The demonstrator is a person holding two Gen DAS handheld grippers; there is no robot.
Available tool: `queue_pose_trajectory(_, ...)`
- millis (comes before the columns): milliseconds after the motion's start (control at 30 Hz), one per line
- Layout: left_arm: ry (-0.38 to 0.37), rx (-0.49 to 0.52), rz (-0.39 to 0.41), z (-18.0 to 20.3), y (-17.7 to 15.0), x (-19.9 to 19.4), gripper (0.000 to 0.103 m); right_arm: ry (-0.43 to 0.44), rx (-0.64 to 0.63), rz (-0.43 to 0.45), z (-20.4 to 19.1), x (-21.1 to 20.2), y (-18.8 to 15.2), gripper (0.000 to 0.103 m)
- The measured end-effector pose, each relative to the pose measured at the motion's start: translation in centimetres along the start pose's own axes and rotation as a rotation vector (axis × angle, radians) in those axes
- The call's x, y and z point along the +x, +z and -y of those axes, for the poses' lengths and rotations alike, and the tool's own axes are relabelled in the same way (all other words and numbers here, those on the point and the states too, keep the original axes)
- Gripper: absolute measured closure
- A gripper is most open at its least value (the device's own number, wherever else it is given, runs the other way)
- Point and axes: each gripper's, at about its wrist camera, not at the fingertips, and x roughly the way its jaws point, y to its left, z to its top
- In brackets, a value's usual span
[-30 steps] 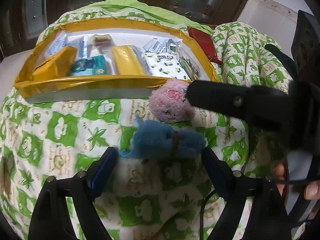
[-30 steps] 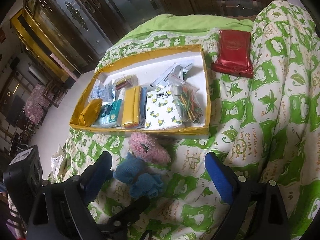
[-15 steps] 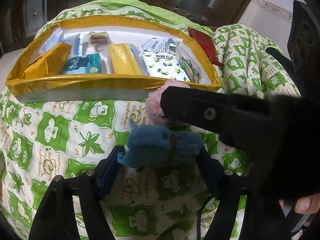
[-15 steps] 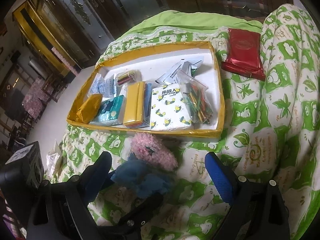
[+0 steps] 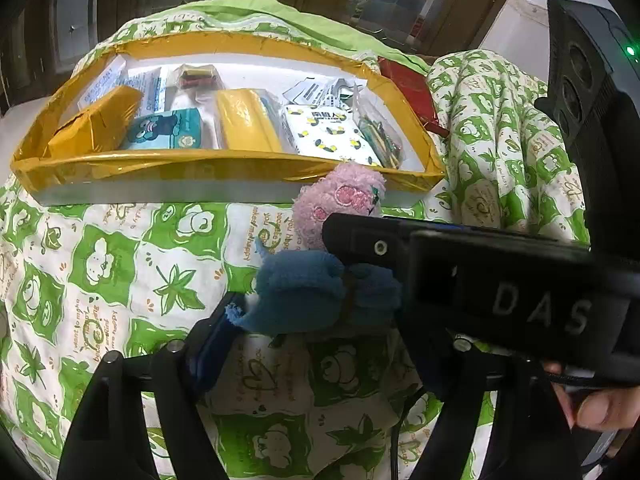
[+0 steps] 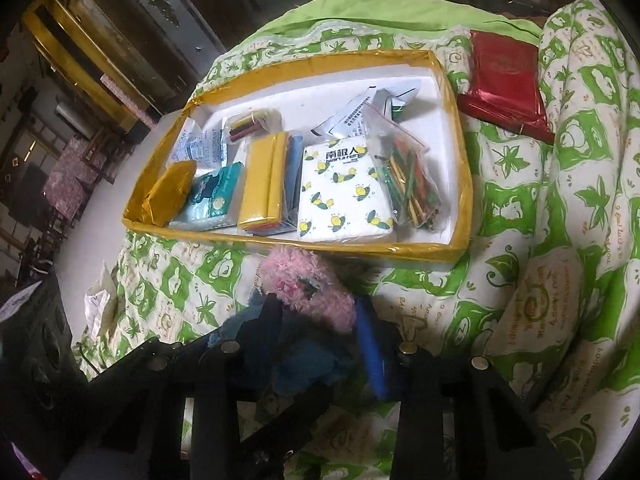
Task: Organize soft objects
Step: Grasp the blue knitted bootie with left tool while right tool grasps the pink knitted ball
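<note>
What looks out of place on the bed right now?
The red foil packet lies alone on the quilt, outside the yellow-rimmed tray's far corner. The pink plush and blue plush also sit outside, by its near wall.

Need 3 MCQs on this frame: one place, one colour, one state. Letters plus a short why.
1. Where does the red foil packet lie?
A. inside the tray
B. on the quilt beyond the tray's far right corner
C. under the blue toy

2. What colour is the plush toy nearest the gold-edged tray?
A. pink
B. white
C. orange

3. What is between the fingers of the left hand-held gripper?
A. the yellow pack
B. nothing
C. the blue plush toy

Answers:
1 B, the packet rests on the green-and-white quilt, outside the tray wall.
2 A, the pink toy sits against the tray's near wall.
3 C, the blue toy fills the gap between its closing blue pads.
</note>
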Motion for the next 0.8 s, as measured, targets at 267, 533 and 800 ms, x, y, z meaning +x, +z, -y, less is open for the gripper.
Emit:
queue_pose_trajectory(267,-0.04,0.007,0.007,-0.1,-0.3,-0.4,0.064,0.017,0.015,0.007,0.4,-0.6,-0.1,0.065)
queue_pose_trajectory(533,-0.073,-0.018,0.039,-1.2,-0.8,-2.0,0.075,0.031,0.02,0.022,0.4,-1.0,-0.1,0.065)
queue_pose_trajectory(800,-0.105,-0.015,0.055,-1.2,-1.0,-2.7,0.089,0.031,0.026,0.028,0.5,-1.2,-0.1,0.065)
